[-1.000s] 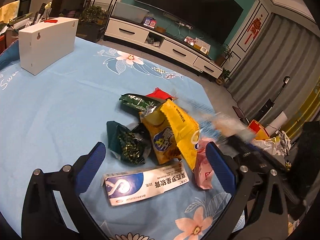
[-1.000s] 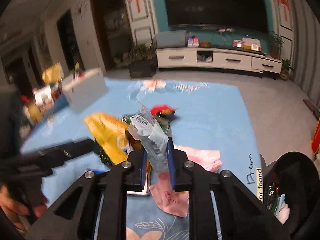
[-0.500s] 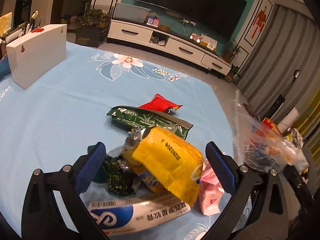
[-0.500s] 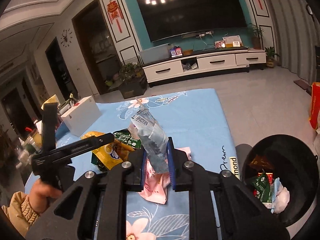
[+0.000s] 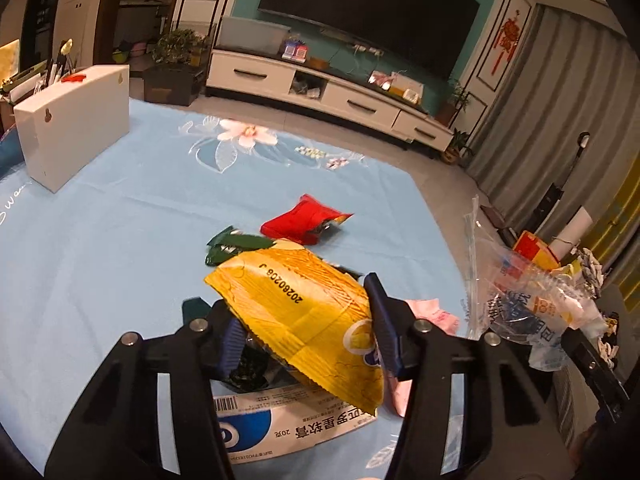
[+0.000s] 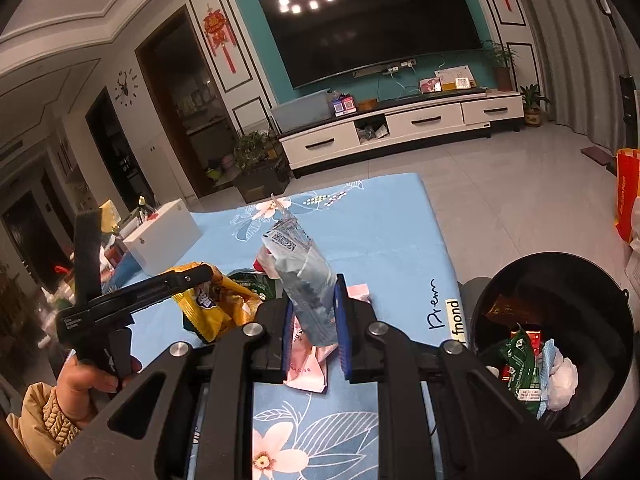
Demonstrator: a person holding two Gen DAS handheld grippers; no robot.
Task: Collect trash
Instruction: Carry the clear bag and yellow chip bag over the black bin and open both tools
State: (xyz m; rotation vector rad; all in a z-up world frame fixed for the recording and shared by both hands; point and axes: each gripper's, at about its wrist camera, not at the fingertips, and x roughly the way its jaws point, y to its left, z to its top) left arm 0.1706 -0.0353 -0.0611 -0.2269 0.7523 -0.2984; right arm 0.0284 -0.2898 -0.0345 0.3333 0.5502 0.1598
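Having just been closing, the left hand-held gripper clamped the yellow bag above the litter on the blue desk, while the right hand-held gripper, nearly closed, pinched a clear wrapper upright beside the black bin.

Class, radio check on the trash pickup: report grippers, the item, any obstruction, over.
Left gripper jaws just closing round yellow snack bag. Right gripper shut on clear wrapper. Black bin beside the table, nothing blocking it.
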